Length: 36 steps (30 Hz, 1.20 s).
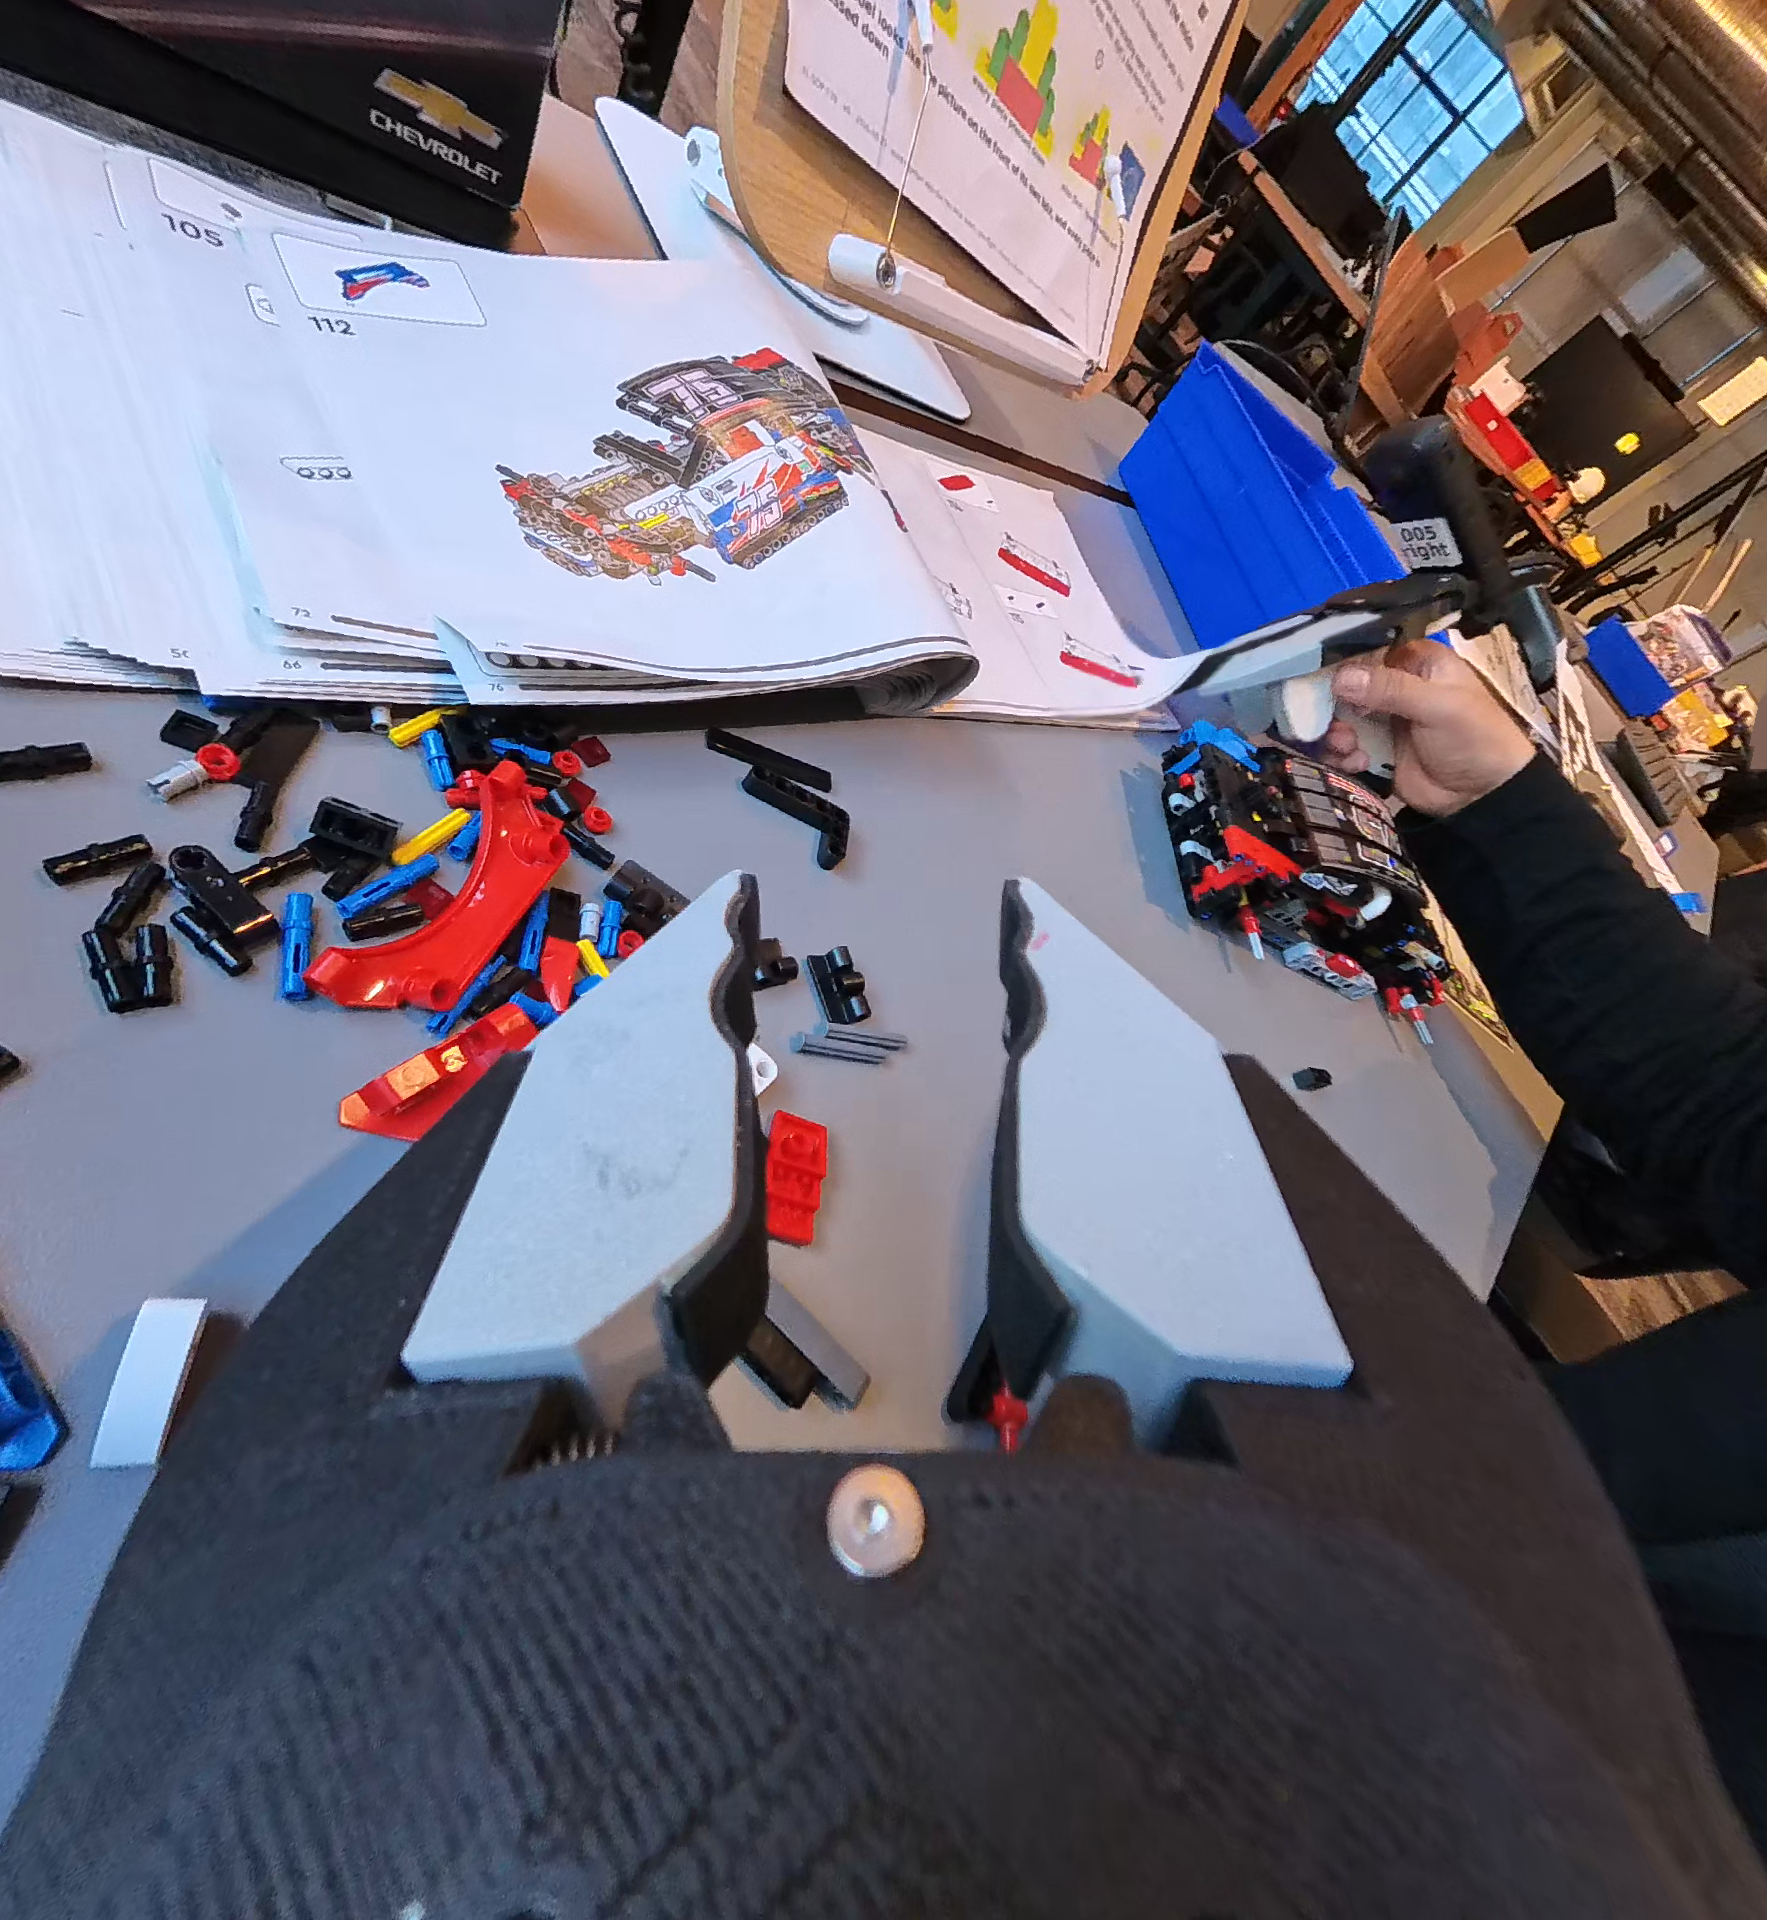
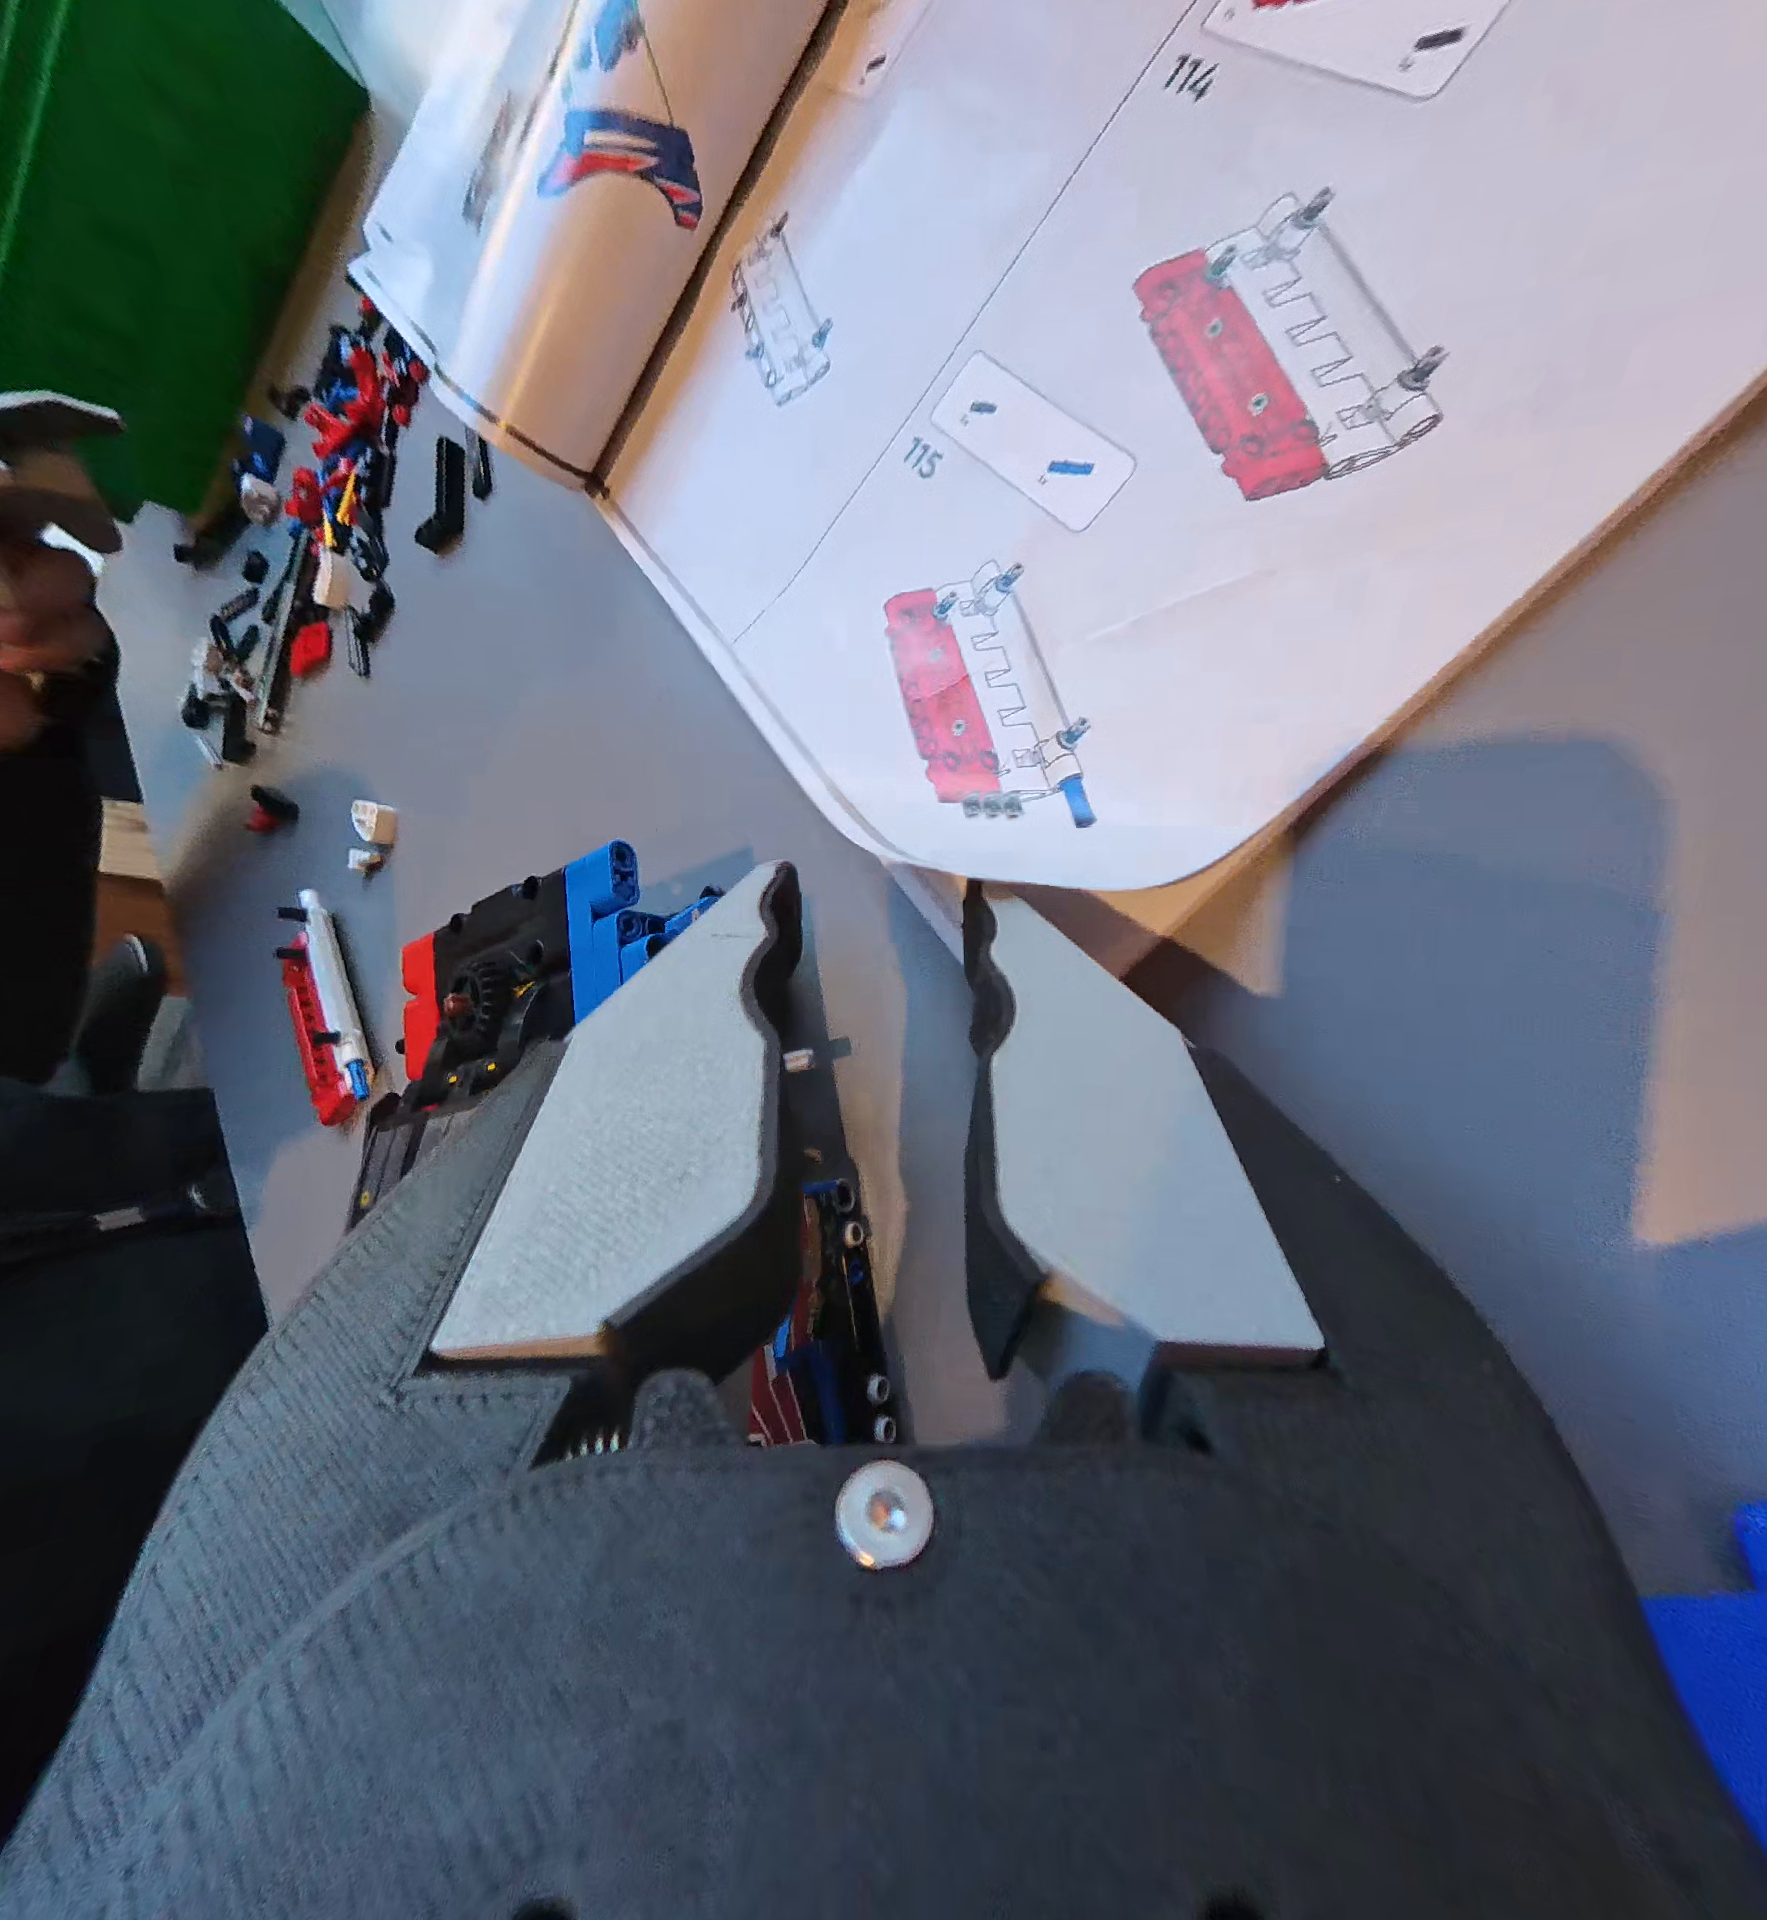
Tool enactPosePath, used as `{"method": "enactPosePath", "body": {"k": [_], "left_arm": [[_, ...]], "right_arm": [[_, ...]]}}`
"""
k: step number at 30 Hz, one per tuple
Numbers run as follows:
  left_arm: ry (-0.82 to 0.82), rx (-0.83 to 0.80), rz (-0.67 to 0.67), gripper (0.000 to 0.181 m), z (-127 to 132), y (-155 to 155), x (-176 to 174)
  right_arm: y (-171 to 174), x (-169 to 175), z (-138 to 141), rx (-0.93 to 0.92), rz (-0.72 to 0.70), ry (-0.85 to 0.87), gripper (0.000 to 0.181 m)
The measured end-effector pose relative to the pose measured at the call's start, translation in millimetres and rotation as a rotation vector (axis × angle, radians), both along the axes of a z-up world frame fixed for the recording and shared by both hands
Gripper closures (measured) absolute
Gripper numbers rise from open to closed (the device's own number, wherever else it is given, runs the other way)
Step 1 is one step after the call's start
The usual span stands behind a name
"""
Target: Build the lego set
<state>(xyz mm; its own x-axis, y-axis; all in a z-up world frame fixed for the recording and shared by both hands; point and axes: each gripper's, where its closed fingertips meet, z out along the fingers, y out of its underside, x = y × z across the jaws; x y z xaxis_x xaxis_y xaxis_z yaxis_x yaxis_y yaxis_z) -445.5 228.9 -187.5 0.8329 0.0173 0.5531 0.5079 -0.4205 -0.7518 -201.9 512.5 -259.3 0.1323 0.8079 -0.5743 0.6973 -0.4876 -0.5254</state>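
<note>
The half-built car (image 1: 1305,862) is a chunky block of mostly black beams with red wedges, blue bits at one end and red-tipped pins poking out of its side. It sits near the right edge of the desk (image 1: 983,831), just below the open instruction booklet (image 1: 567,488). In the right wrist view you can see a black gear and a blue beam on the car's end, with a small red-and-white sub-assembly (image 2: 326,1006) lying beside it. Loose pieces (image 1: 422,862) are scattered toward the left side of the desk, including a big red curved panel (image 1: 453,914) and a small red plate (image 1: 796,1174). The left gripper (image 1: 874,914) hovers over the desk middle, fingers spread, nothing in them. The right gripper (image 2: 884,909) is over the car, also spread apart and empty.
</note>
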Motion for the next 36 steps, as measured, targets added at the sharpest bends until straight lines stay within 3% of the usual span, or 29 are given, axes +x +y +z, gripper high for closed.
{"method": "enactPosePath", "body": {"k": [4,7,11,30,33,36], "left_arm": [[-0.004,0.000,0.001,0.137,0.2,0.1,-0.7],[-0.003,0.003,-0.002,0.137,1.3,0.8,0.4],[-0.002,0.001,-0.003,0.138,0.5,0.0,1.2],[-0.010,0.011,0.001,0.138,3.5,-7.5,-0.1],[-0.005,0.011,0.000,0.138,4.3,-8.5,0.4],[-0.008,0.010,-0.001,0.138,3.7,-9.3,0.1]], "right_arm": [[5.2,-3.1,2.5,-0.044,-0.038,0.010,0.155],[3.3,-4.4,3.4,-0.060,-0.031,0.004,0.147],[4.3,-2.8,0.5,-0.060,-0.040,-0.011,0.153],[3.2,-8.0,14.0,-0.218,-0.097,0.001,0.132],[6.9,-9.2,14.2,-0.226,-0.124,0.006,0.141],[13.2,-3.4,-1.6,-0.164,-0.148,-0.095,0.147]]}}
